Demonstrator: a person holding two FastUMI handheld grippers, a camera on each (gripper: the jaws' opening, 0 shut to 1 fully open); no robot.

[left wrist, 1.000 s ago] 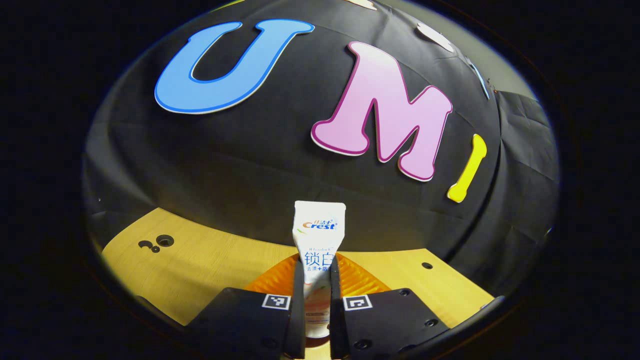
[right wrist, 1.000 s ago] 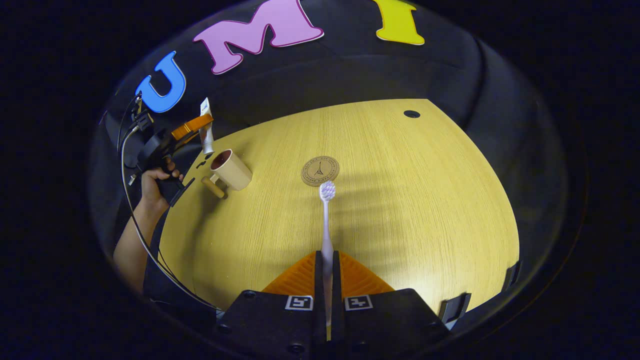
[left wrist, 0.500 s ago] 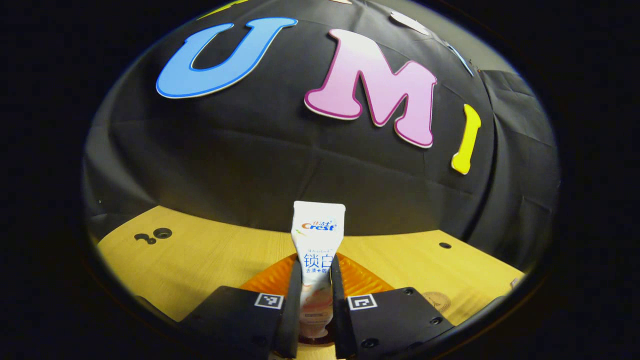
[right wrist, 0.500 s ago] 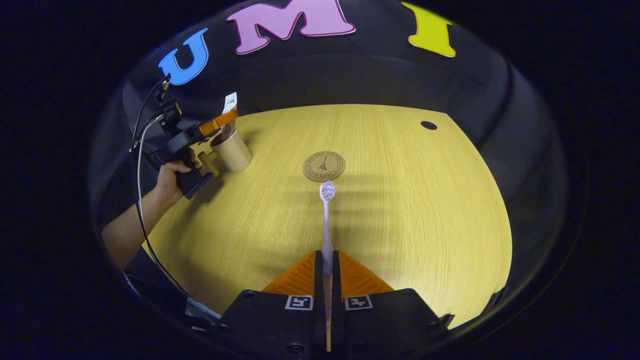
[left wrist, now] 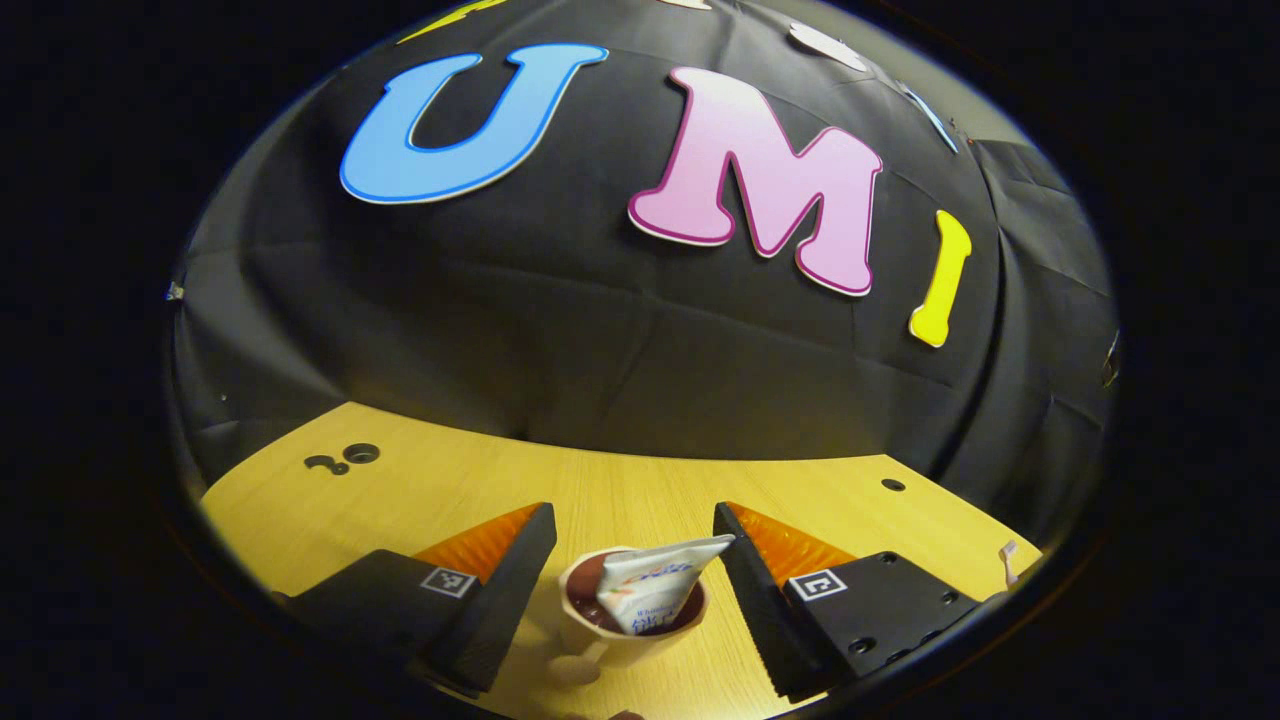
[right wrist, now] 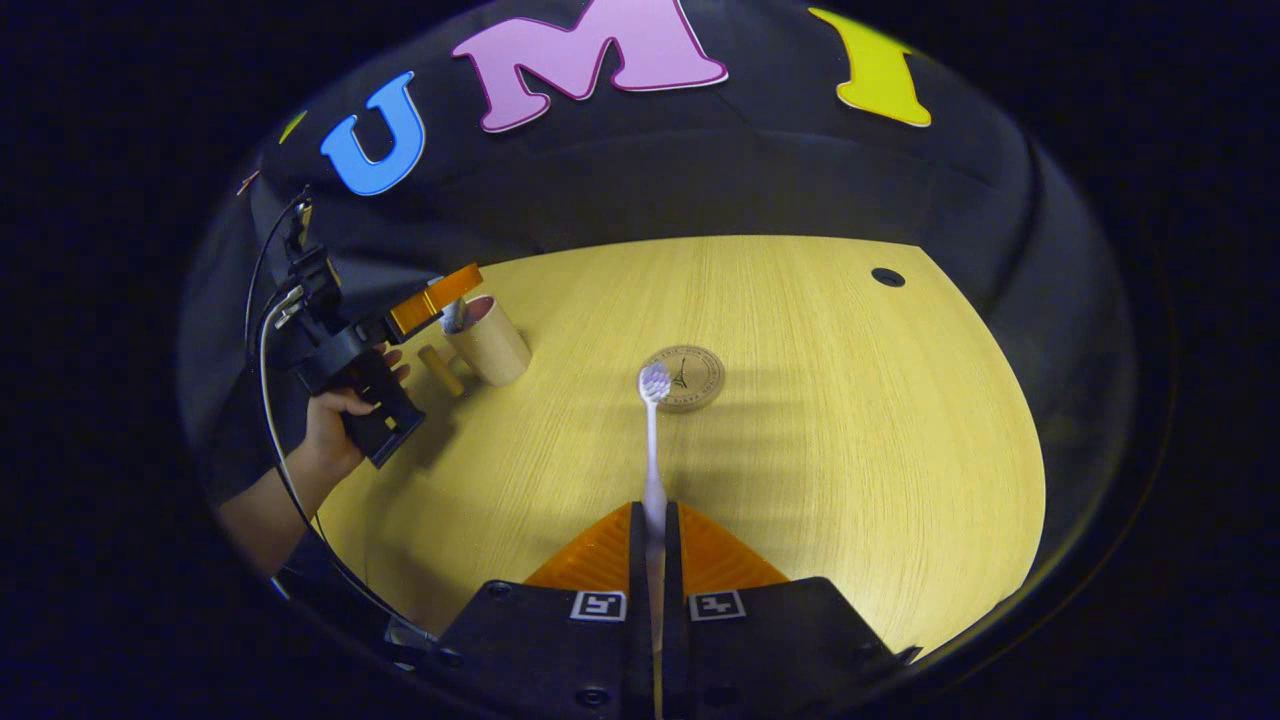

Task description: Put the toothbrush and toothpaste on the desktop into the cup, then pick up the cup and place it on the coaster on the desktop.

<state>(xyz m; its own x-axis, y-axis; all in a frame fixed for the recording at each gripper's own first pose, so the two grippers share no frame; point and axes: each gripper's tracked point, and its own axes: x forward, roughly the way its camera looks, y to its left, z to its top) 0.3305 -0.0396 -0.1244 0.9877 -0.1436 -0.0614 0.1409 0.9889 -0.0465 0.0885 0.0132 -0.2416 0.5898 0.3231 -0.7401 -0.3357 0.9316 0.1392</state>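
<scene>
In the left gripper view the left tool (left wrist: 632, 575) has its two fingers spread wide apart, touching nothing, one on each side of the cup (left wrist: 632, 625) that stands on the worktop (left wrist: 450, 490) just below and between them. The toothpaste (left wrist: 655, 590) sits in the cup, leaning to the right with its flat crimped end over the rim; its lower part is hidden inside the cup. The cup's base and its handle are cut off at the bottom edge of this view. Two small holes lie near the worktop's far left corner and one near its far right edge. In the right gripper view the right tool (right wrist: 652, 530) is closed on the toothbrush (right wrist: 653, 450), both fingers pressing on its handle; the handle's rear end is hidden between the fingers, and the bristle head points forward, overlapping the near left edge of the coaster (right wrist: 690, 376). The coaster lies flat toward the middle of the worktop (right wrist: 850, 420), its printing too small to make out. Farther off toward the worktop's far left edge, a hand (right wrist: 335, 425) holds the left tool (right wrist: 440, 300) above the cup (right wrist: 490, 342), whose wooden handle (right wrist: 440, 368) points left; the toothpaste in it is hard to make out here.
</scene>
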